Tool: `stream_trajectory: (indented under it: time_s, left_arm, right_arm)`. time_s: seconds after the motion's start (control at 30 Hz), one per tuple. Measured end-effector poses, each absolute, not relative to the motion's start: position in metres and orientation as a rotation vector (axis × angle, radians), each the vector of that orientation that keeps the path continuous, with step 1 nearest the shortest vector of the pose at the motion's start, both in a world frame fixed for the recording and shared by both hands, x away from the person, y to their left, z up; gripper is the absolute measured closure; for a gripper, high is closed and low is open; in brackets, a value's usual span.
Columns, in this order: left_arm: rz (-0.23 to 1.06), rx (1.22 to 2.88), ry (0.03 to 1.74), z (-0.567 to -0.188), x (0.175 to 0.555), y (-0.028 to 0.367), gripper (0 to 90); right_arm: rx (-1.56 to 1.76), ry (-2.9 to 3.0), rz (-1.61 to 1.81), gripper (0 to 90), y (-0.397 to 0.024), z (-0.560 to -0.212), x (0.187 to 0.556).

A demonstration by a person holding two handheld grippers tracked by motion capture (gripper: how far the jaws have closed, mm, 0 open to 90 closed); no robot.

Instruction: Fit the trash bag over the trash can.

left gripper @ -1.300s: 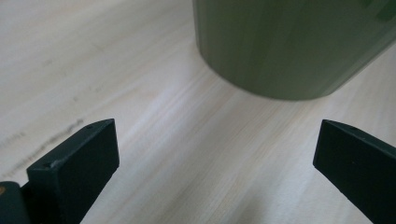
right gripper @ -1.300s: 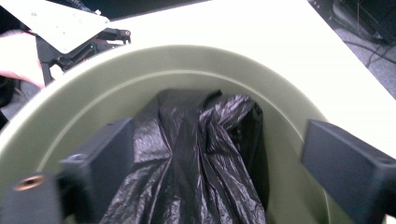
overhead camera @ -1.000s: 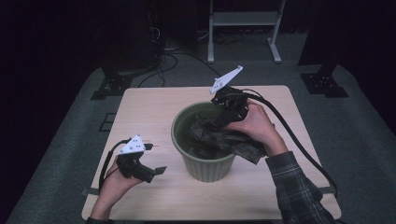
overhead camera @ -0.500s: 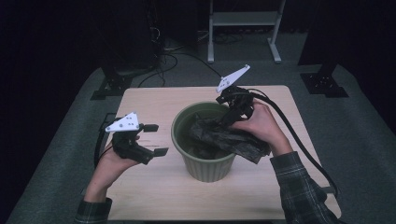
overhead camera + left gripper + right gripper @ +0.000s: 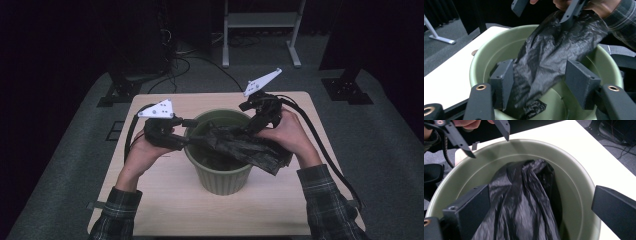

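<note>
A green bucket (image 5: 220,182) stands mid-table with a crumpled black plastic bag (image 5: 240,147) lying in it and draped over its right rim. My left gripper (image 5: 189,132) reaches over the left rim. In the left gripper view its jaws (image 5: 541,85) have just been closing on either side of the bag (image 5: 554,50); the right pad (image 5: 581,85) still stands clear of it, so it is open. My right gripper (image 5: 249,129) points into the bucket from the far right. Its jaws (image 5: 542,211) are wide open, with the bag (image 5: 524,195) against the left pad (image 5: 469,212).
The bucket sits on a light wooden table (image 5: 165,200). A thick black cable (image 5: 320,145) trails from the right gripper across the table's right side. Behind the table are a metal stand (image 5: 260,20) and floor cables (image 5: 185,60).
My left gripper rose off the table's left side and moved right to the bucket's rim, its jaws narrowing around the bag. The right hand shifted slightly over the bucket.
</note>
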State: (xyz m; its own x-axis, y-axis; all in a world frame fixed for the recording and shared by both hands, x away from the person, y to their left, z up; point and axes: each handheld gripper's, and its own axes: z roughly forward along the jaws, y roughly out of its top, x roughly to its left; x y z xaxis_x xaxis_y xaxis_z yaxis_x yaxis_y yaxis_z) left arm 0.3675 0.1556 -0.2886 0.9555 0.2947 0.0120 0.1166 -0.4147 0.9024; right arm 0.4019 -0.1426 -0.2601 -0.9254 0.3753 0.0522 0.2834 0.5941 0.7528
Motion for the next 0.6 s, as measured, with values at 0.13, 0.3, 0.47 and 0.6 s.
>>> stream_trajectory:
  time_s: [0.13, 0.3, 0.47, 0.6]
  left_arm:
    - [0.21, 2.021, 0.276, -0.286, 0.373, 0.145, 40.7]
    - [0.2, 2.038, 0.268, -0.285, 0.38, 0.134, 41.3]
    - [0.194, 2.077, 0.263, -0.289, 0.388, 0.126, 43.5]
    - [0.184, 2.099, 0.263, -0.293, 0.391, 0.124, 46.4]
  right_arm:
    - [0.563, 2.714, 1.252, 4.6, -0.157, -0.261, 0.399]
    - [0.6, 2.702, 1.261, 5.2, -0.176, -0.263, 0.392]
    - [0.651, 2.692, 1.251, 6.0, -0.201, -0.266, 0.385]
    - [0.692, 2.676, 1.259, 8.4, -0.222, -0.269, 0.381]
